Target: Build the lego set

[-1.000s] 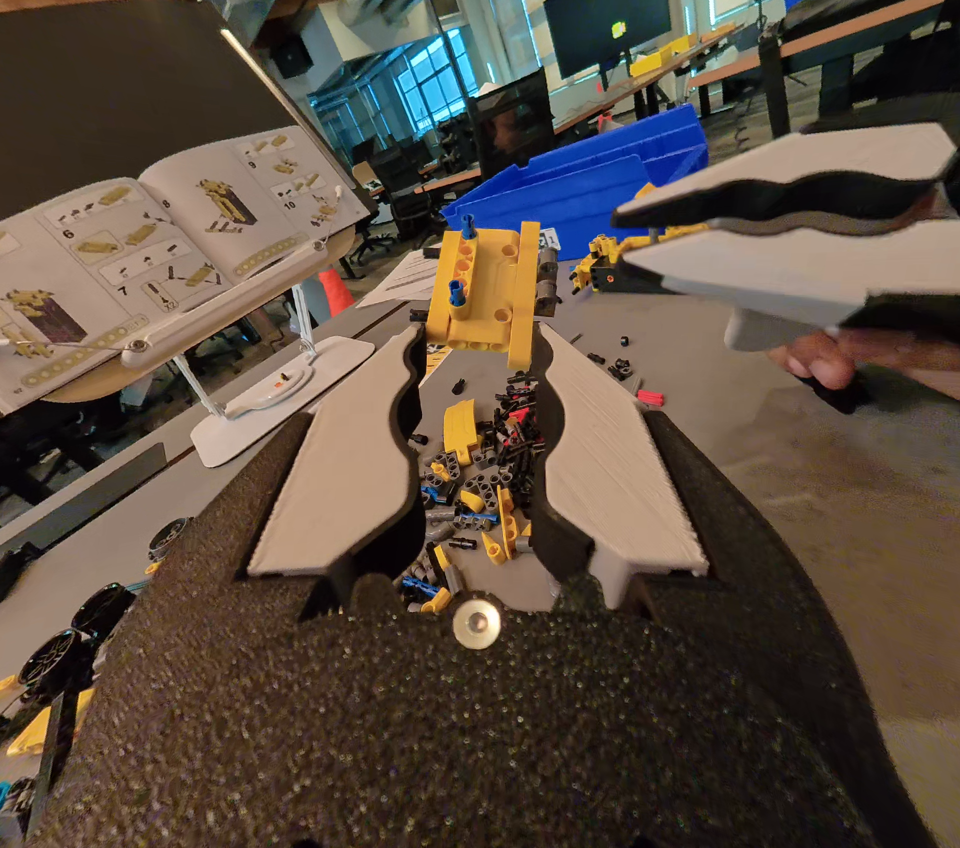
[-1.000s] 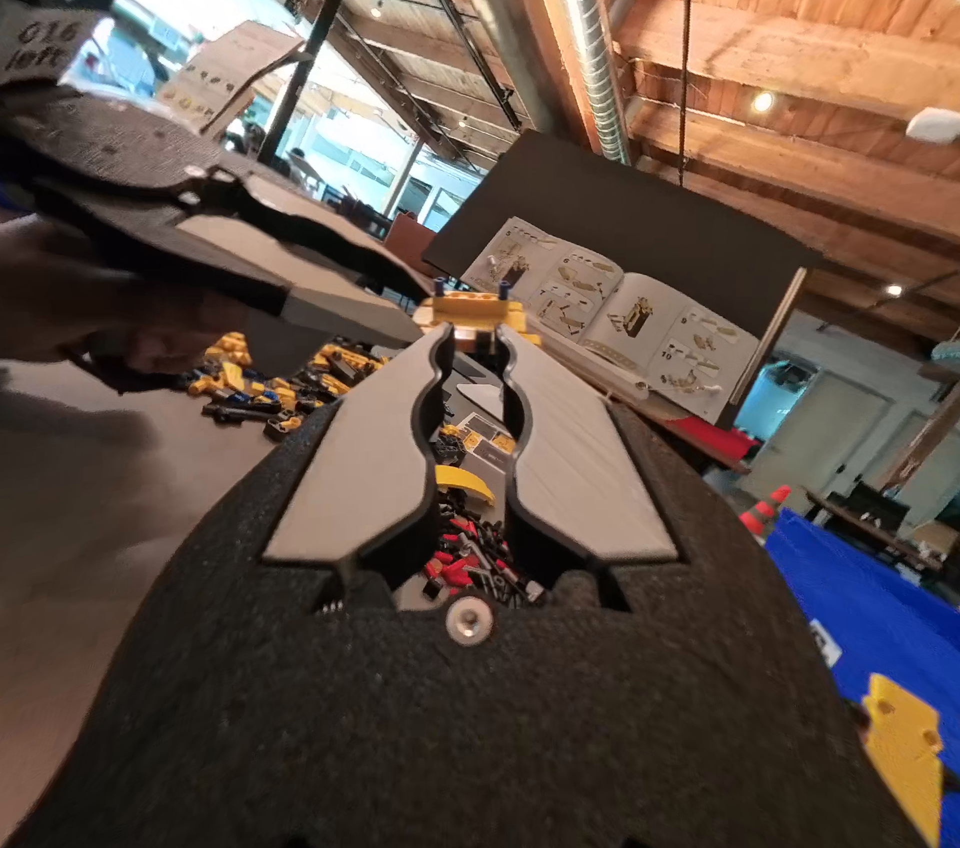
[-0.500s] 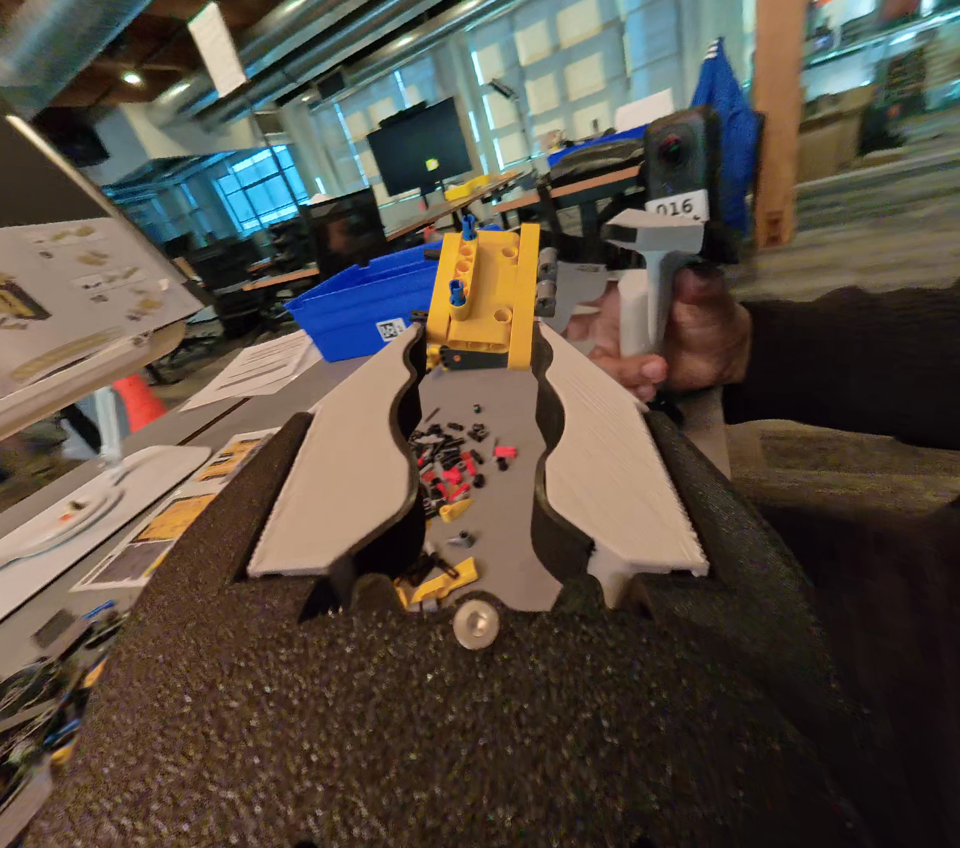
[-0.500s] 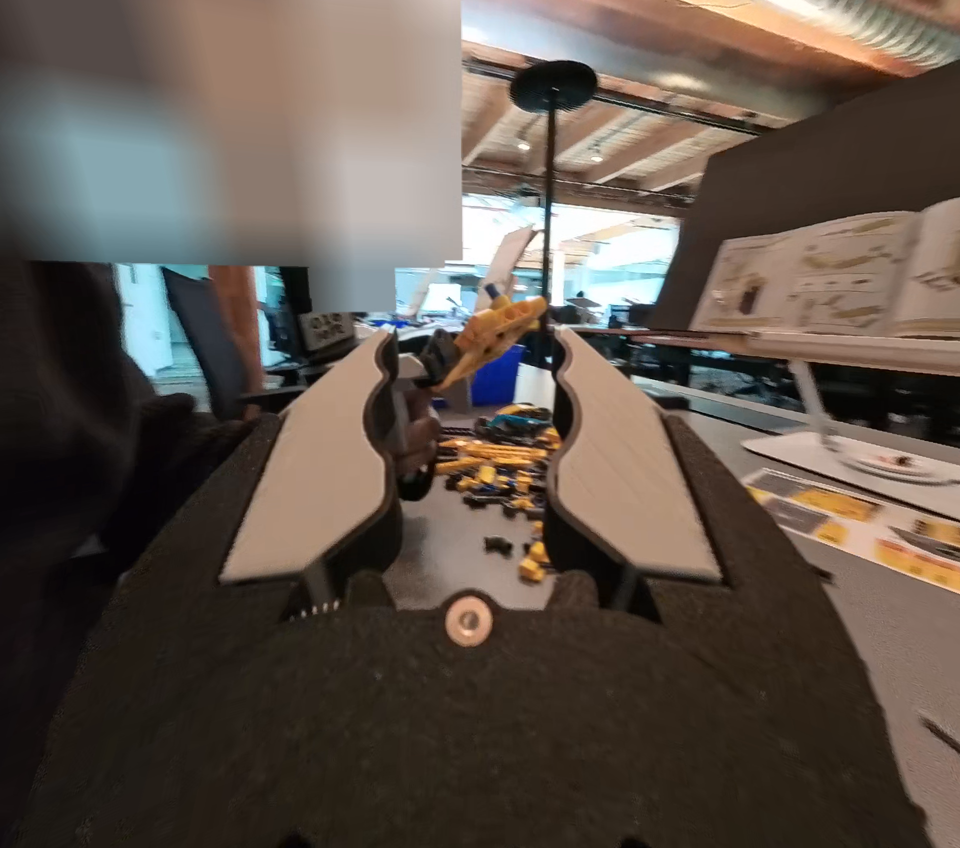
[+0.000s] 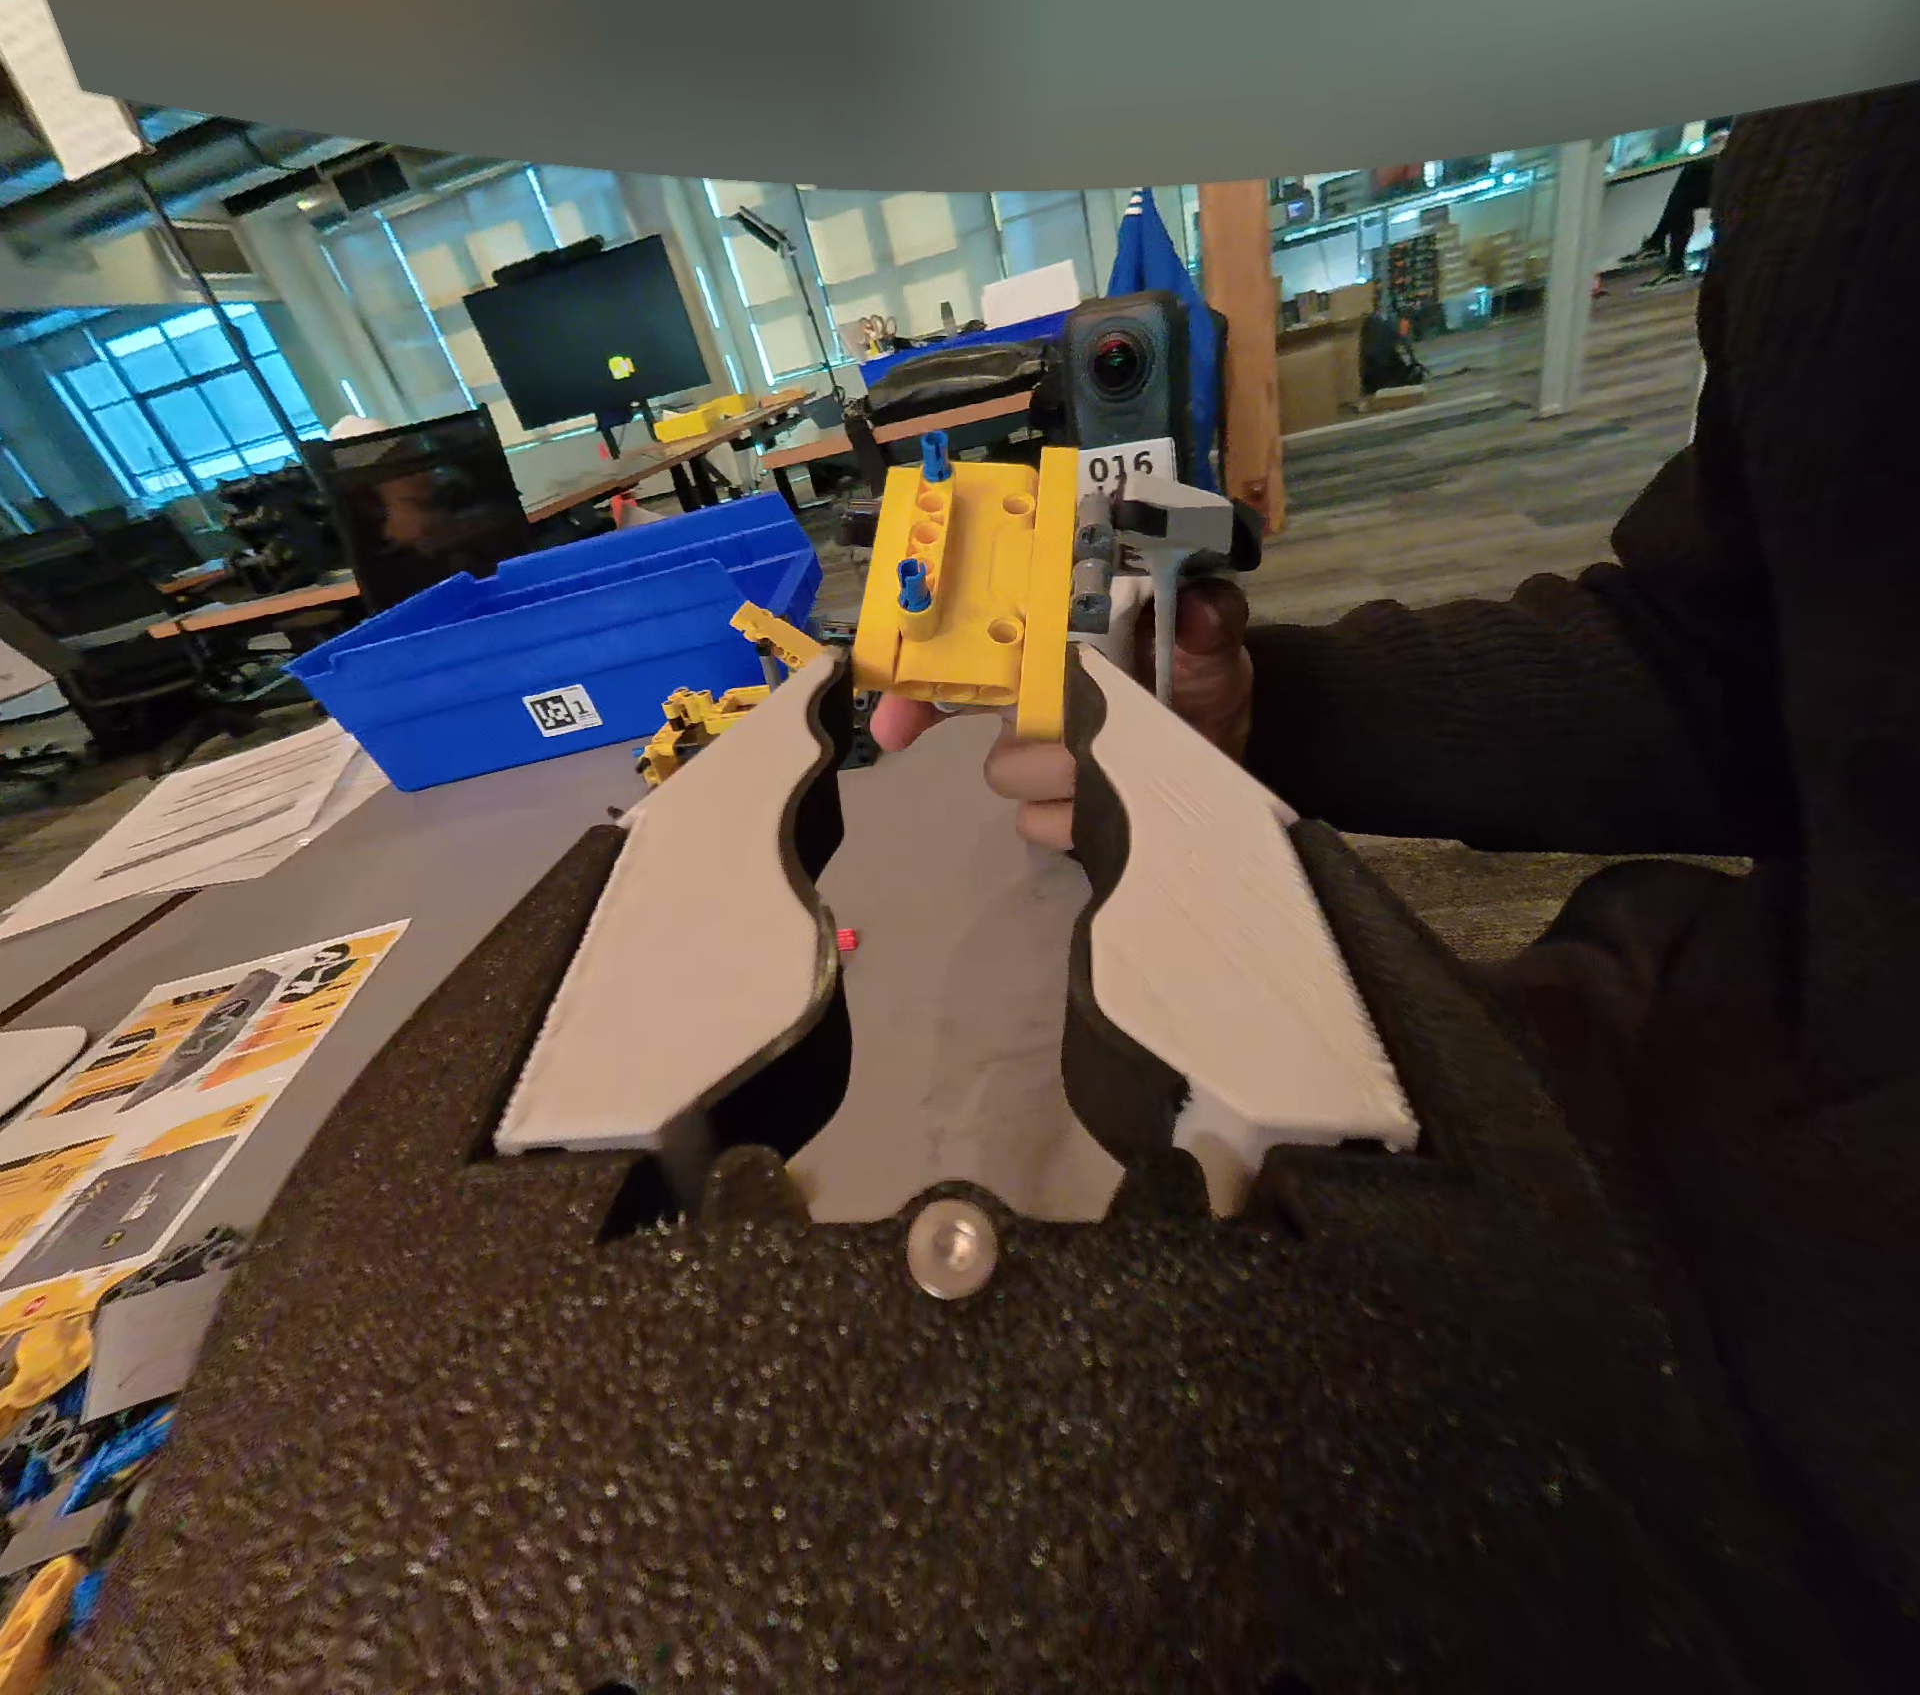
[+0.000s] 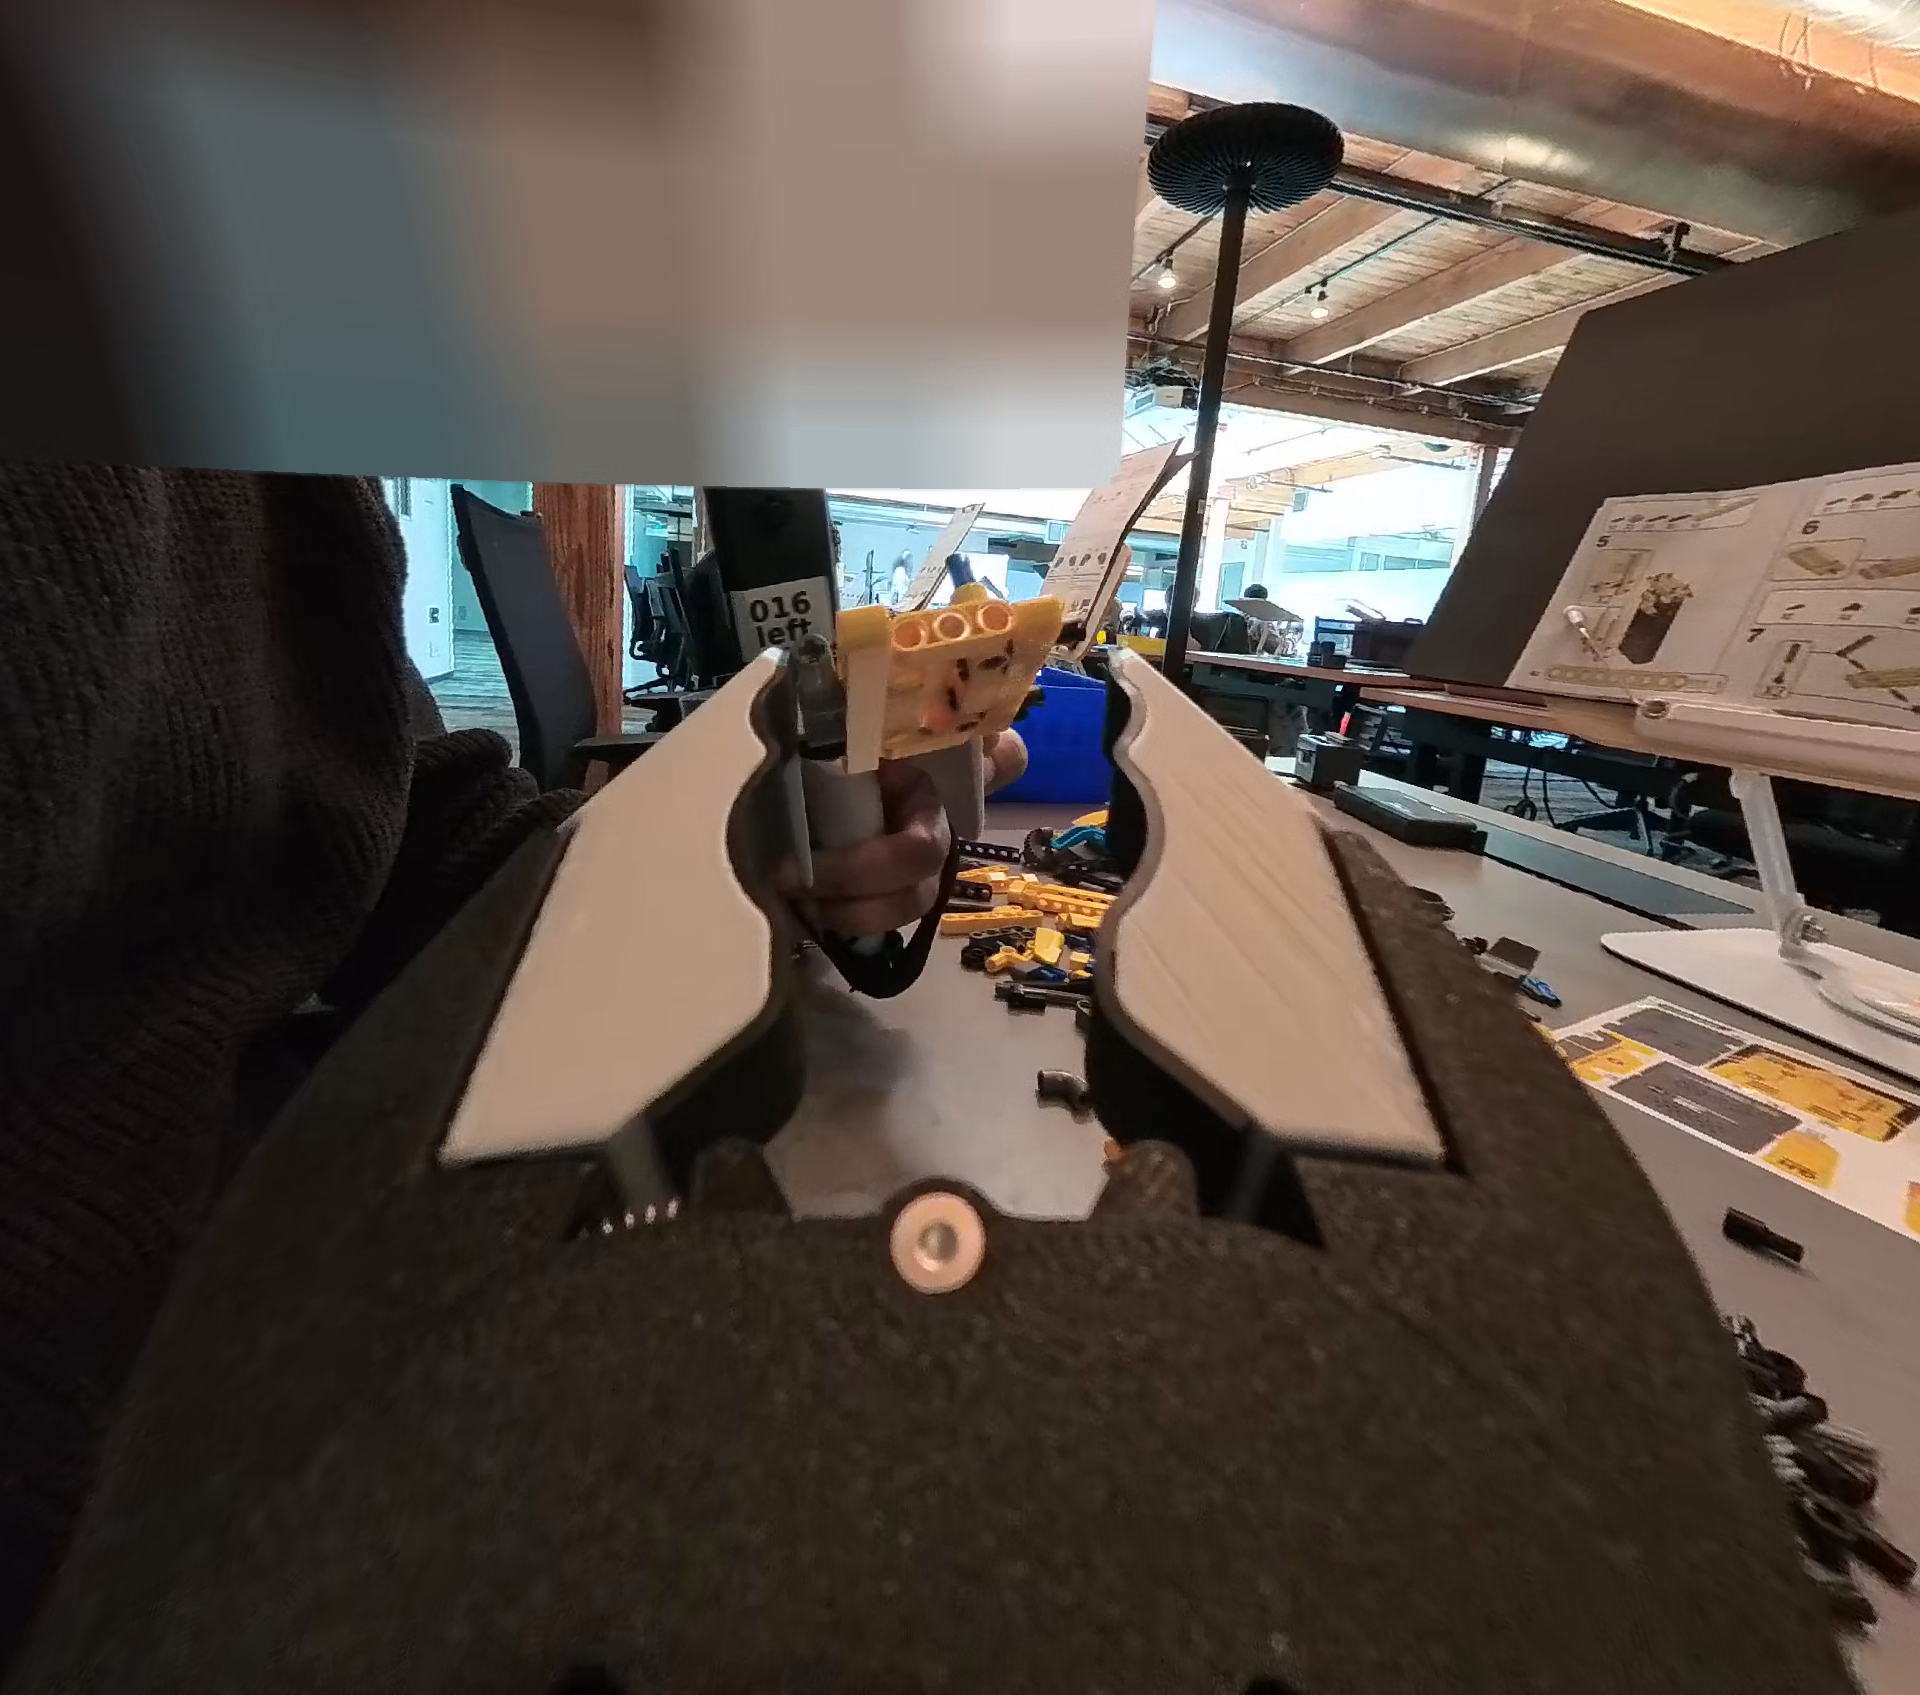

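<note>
My left gripper (image 5: 956, 681) is shut on a yellow brick assembly (image 5: 966, 585) with two blue pins and grey connectors on its right side, held up above the grey table (image 5: 935, 970). The right gripper faces it from just behind; its camera (image 5: 1120, 369) and a hand (image 5: 1205, 658) show there. In the right wrist view my right gripper (image 6: 945, 674) is open and empty. The same yellow assembly (image 6: 940, 679) shows beyond its tips, apart from both fingers and gripped by the left gripper's grey fingers (image 6: 847, 798).
A blue bin (image 5: 540, 669) stands at the back of the table. Loose yellow and black pieces (image 6: 1039, 907) lie on it. An open instruction booklet on a stand (image 6: 1766, 596) and sticker sheets (image 6: 1714, 1095) are to the right. A person's dark sleeve (image 5: 1558, 710) is close by. The tips of both grippers are at nearly the same place.
Both grippers have swung round from the parts pile to face each other. The right gripper has opened wide. The left still holds the yellow assembly.
</note>
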Tool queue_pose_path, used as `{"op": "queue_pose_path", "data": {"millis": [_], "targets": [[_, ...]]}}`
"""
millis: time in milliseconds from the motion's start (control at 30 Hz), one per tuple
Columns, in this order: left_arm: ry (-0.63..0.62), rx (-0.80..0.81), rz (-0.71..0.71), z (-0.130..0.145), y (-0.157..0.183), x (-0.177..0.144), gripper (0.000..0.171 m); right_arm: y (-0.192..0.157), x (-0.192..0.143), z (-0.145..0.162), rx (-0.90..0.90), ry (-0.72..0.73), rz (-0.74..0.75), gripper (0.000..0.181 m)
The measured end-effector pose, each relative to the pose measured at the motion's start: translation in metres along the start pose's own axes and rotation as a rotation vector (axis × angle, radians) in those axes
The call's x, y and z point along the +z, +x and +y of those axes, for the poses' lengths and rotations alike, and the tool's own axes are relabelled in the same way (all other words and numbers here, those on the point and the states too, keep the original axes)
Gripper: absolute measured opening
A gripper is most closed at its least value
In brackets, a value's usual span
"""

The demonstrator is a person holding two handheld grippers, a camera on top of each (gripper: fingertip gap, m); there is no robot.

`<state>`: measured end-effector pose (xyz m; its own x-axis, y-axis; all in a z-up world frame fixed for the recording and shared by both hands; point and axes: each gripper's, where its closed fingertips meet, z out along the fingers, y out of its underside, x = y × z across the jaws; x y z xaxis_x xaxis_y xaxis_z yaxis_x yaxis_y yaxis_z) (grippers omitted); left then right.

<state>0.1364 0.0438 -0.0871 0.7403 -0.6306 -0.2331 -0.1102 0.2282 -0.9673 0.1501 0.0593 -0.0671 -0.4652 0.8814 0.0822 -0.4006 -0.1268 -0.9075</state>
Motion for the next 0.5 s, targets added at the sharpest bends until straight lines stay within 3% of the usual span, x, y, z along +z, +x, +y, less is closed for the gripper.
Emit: {"op": "queue_pose_path", "data": {"millis": [500], "targets": [[-0.022, -0.139, 0.087, 0.0051, 0.0044, 0.0037, 0.040, -0.0042, -0.0006, -0.0019, -0.027, 0.016, -0.013, 0.056]]}}
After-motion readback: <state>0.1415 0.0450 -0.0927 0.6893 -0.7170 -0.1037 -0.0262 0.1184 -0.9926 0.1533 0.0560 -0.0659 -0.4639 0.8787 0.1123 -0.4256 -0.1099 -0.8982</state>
